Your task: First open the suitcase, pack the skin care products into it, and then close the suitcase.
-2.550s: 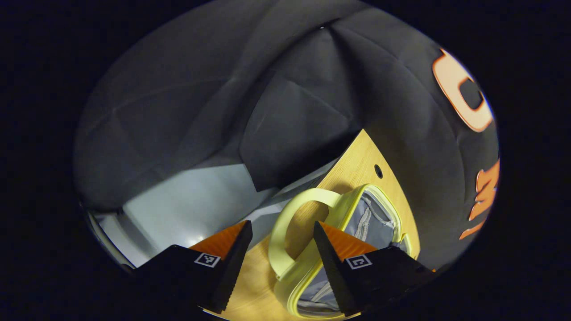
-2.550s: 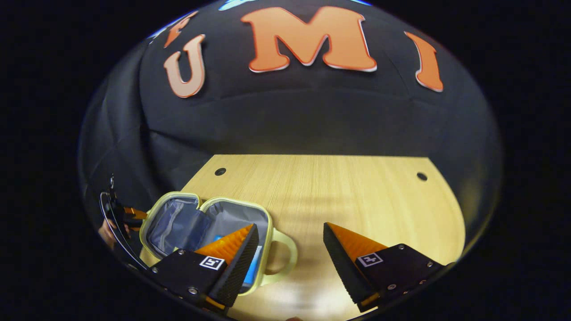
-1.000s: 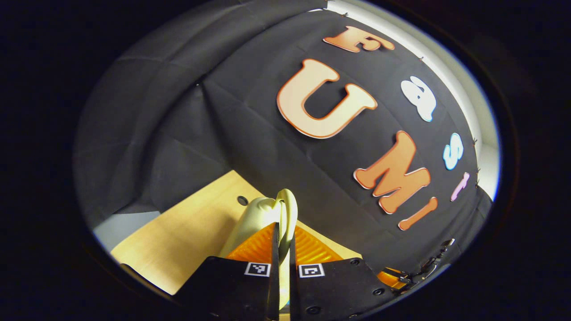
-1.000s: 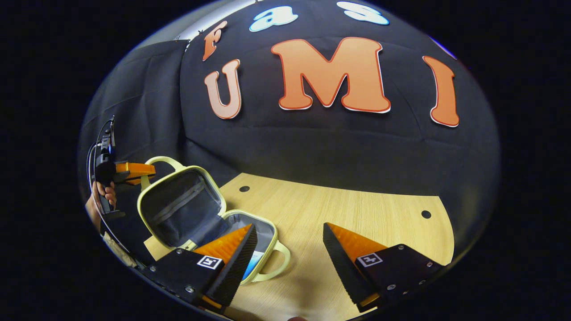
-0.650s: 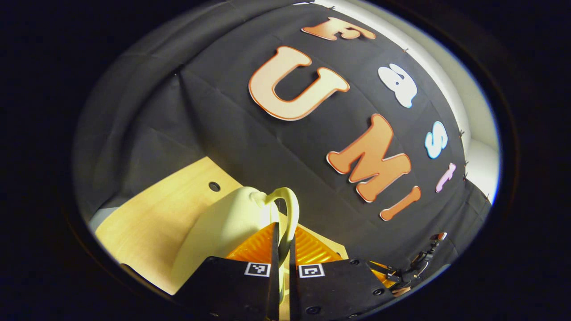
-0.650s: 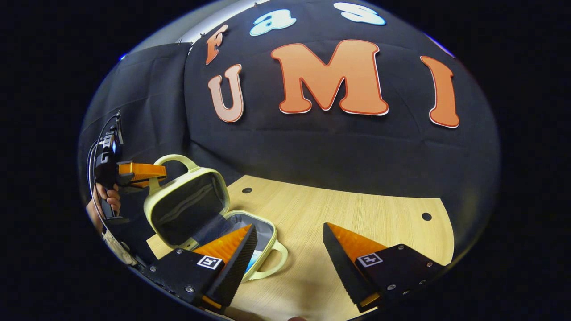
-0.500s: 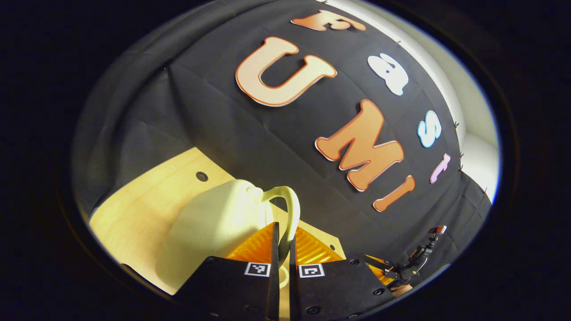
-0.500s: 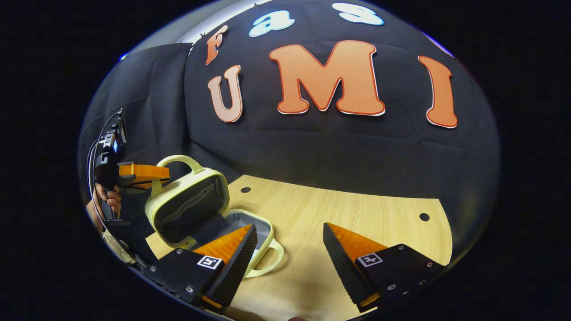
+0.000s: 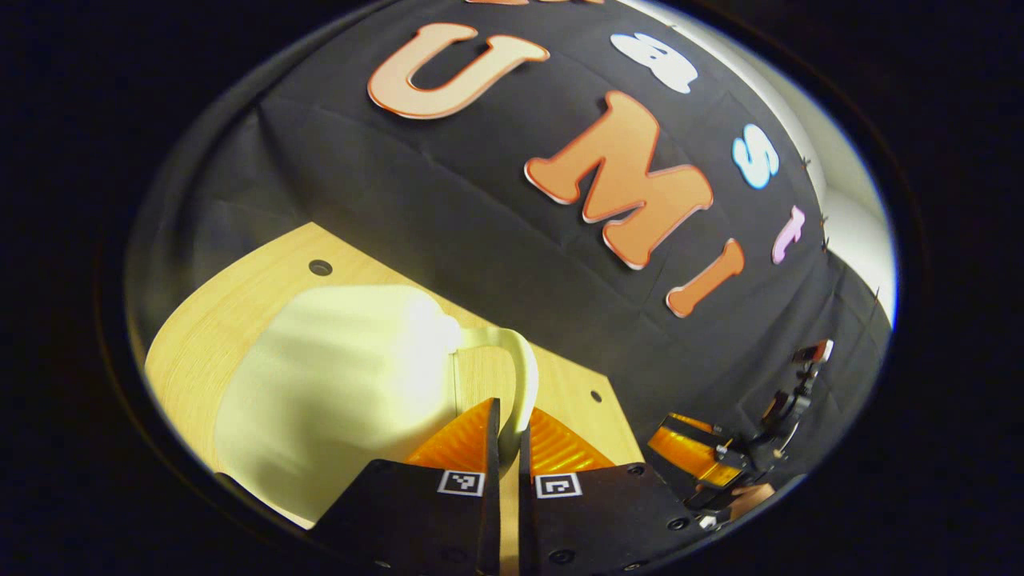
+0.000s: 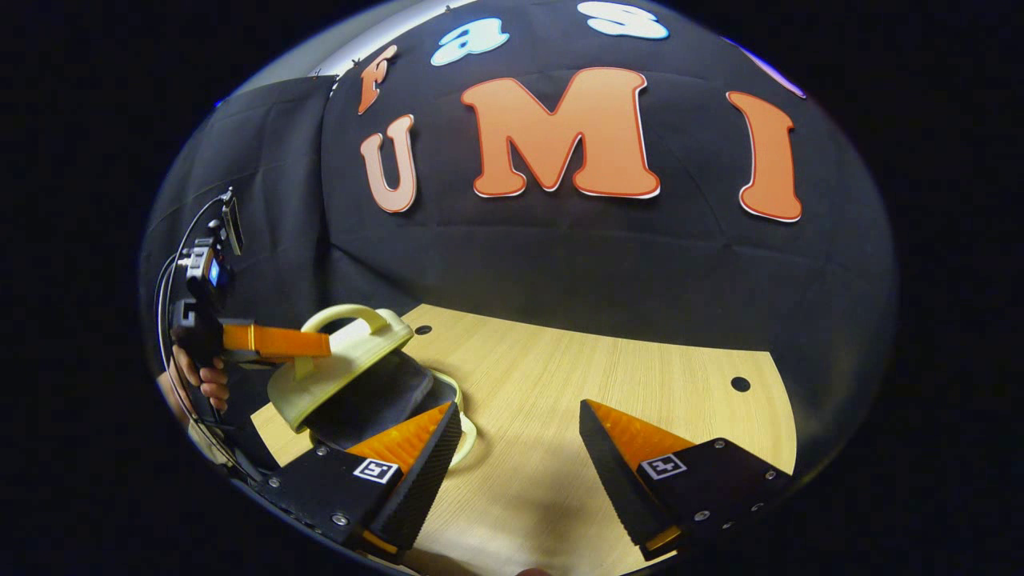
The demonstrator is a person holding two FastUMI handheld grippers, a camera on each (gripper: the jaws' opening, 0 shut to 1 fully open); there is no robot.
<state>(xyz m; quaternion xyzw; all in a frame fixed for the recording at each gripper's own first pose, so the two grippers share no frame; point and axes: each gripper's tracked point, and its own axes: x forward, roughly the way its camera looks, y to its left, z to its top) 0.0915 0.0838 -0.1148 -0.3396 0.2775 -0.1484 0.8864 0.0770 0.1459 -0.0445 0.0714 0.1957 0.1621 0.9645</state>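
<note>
In the left gripper view, the left gripper [image 9: 509, 436] at the bottom centre has its two fingers pinched together on the pale yellow handle [image 9: 520, 384] of the suitcase [image 9: 336, 376], whose lid fills the lower left of the frame, blurred and tilted over the wooden table [image 9: 208, 320]. At the lower right of that view the right gripper [image 9: 696, 452] shows farther off. In the right gripper view, the right gripper [image 10: 520, 436] sits at the bottom with its fingers spread wide, holding nothing, above the bare table [image 10: 608, 376]. At the left of this frame the left gripper [image 10: 316, 342], held in a hand [image 10: 210, 384], grips the handle [image 10: 346, 317] of the suitcase [image 10: 340, 368], its lid slanting partway down over the lower half at the table's left edge.
</note>
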